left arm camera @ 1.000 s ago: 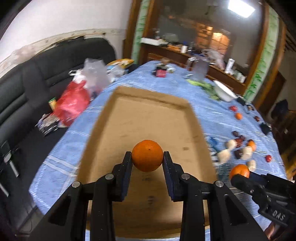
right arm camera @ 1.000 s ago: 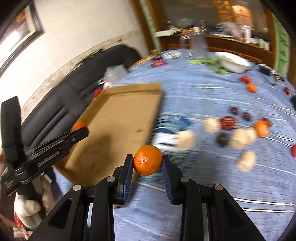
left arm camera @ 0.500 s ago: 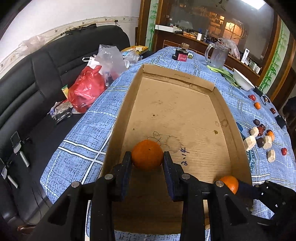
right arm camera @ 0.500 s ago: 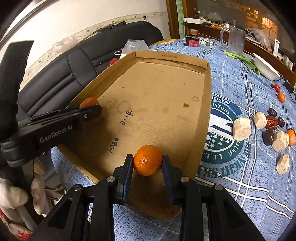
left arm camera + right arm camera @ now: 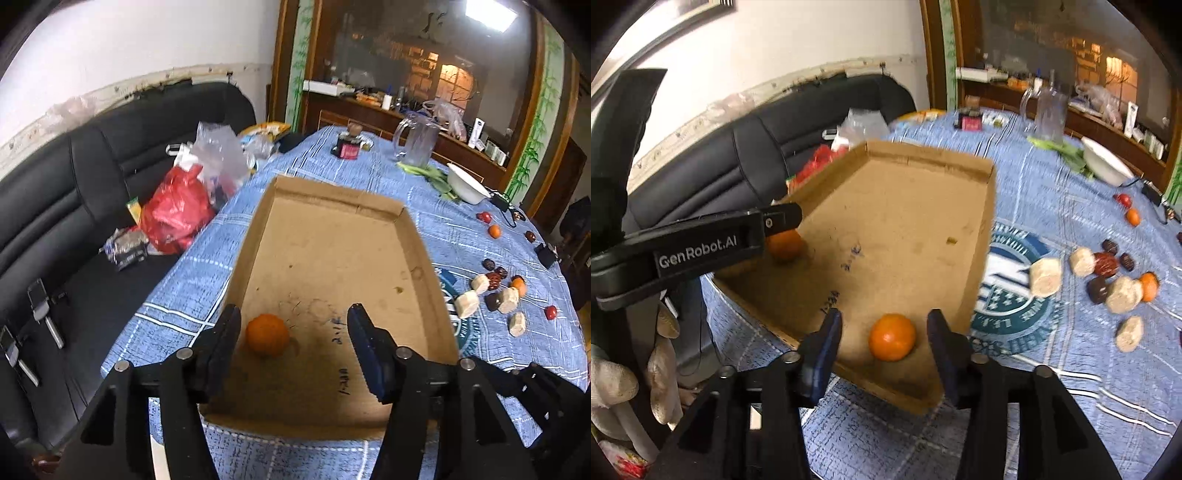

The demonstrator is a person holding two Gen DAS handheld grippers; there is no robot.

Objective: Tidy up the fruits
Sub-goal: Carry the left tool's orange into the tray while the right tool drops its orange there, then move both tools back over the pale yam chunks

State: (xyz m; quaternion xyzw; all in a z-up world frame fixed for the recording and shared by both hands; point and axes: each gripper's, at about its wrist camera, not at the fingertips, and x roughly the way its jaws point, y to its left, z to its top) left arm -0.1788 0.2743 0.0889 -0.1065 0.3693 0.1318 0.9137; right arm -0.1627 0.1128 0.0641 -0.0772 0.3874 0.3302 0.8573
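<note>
A shallow cardboard box (image 5: pixel 334 192) lies on the blue tablecloth; it also shows in the right wrist view (image 5: pixel 982 236). My left gripper (image 5: pixel 293 341) is open above the box's near left corner, with one orange (image 5: pixel 266 334) lying free on the box floor between its fingers, nearer the left one. My right gripper (image 5: pixel 884 343) is open above the near right corner, with a second orange (image 5: pixel 892 341) lying free between its fingers. The first orange (image 5: pixel 785 245) shows partly hidden behind the left gripper's finger (image 5: pixel 701 247).
Loose fruits, dark dates and pale chunks (image 5: pixel 498 295) lie on the cloth right of the box, also in the right wrist view (image 5: pixel 1108 280). A white bowl (image 5: pixel 467 182), a glass jug (image 5: pixel 417 138) and a small jar (image 5: pixel 347 146) stand at the far end. A black sofa (image 5: pixel 74 206) with bags is left.
Both grippers have opened and let go of their oranges, which now lie on the box floor. Both grippers have drawn back a little and upward.
</note>
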